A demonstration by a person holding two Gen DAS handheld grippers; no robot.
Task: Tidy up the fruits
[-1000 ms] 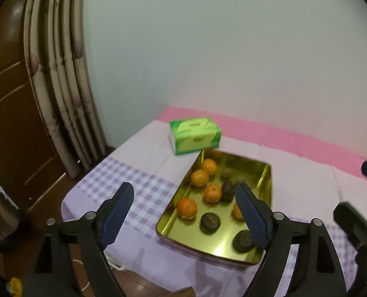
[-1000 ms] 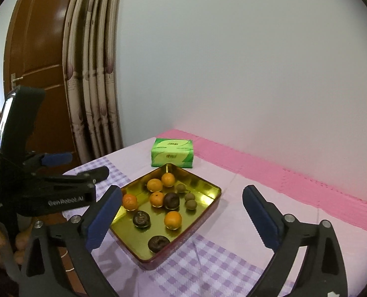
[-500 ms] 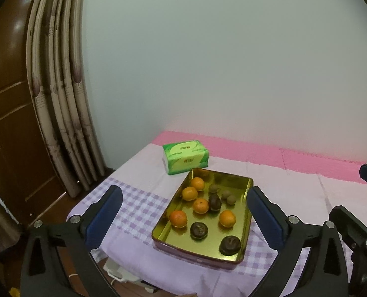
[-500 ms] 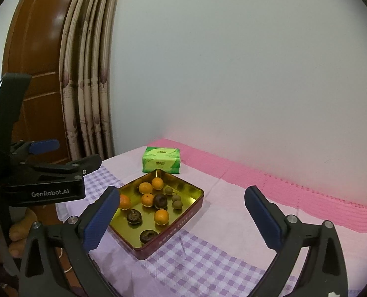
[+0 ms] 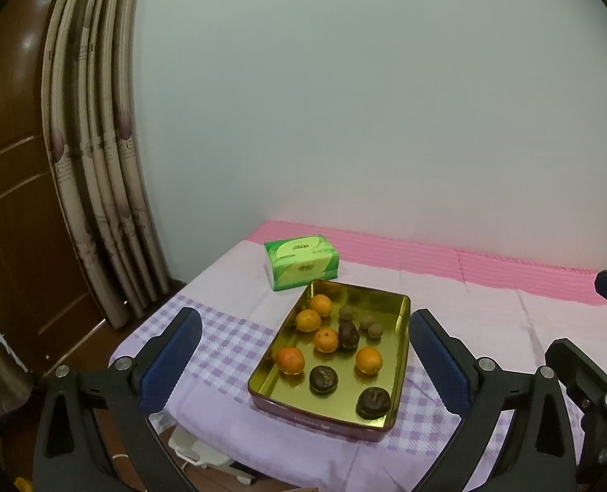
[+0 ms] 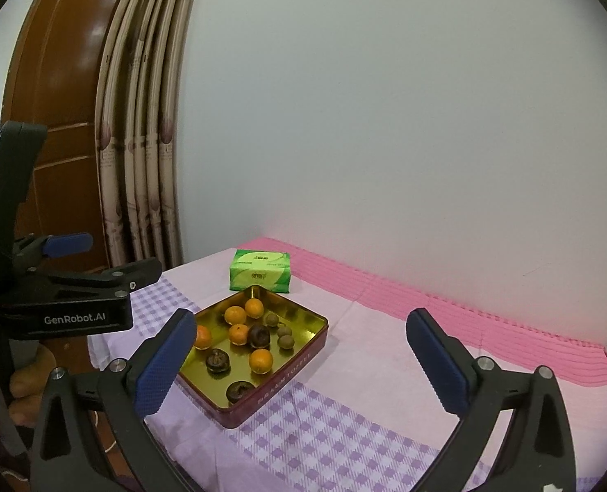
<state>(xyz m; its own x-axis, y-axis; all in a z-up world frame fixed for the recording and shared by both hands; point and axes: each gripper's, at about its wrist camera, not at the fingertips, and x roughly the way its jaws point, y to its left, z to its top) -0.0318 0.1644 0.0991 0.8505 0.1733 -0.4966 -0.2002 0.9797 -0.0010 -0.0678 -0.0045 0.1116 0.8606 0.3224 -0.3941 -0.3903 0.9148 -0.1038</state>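
A gold-lined tin tray (image 5: pixel 403 330) (image 6: pixel 303 363) sits on the cloth-covered table. It holds several oranges (image 5: pixel 369 361) (image 6: pixel 261 361), three dark wrinkled fruits (image 5: pixel 323 379) (image 6: pixel 217 361) and three small brownish-green ones (image 5: pixel 367 322) (image 6: pixel 285 341). My left gripper (image 5: pixel 305 315) hangs open in front of the tray and above it, with nothing between its blue pads (image 5: pixel 172 363). My right gripper (image 6: pixel 301 317) is also open and empty, to the right of the tray. The left gripper's body (image 6: pixel 69 299) shows at the left of the right wrist view.
A green tissue pack (image 5: pixel 301 261) (image 6: pixel 260 270) lies just behind the tray. The cloth (image 6: pixel 385 369) is pink at the back and lilac-checked in front. Curtains (image 5: pixel 98 164) and a brown door (image 6: pixel 65 82) stand at the left. A person's hand (image 6: pixel 24 381) holds the left gripper.
Both grippers have drawn back and up from the tray, which now looks smaller and farther off. The left jaws have spread wider.
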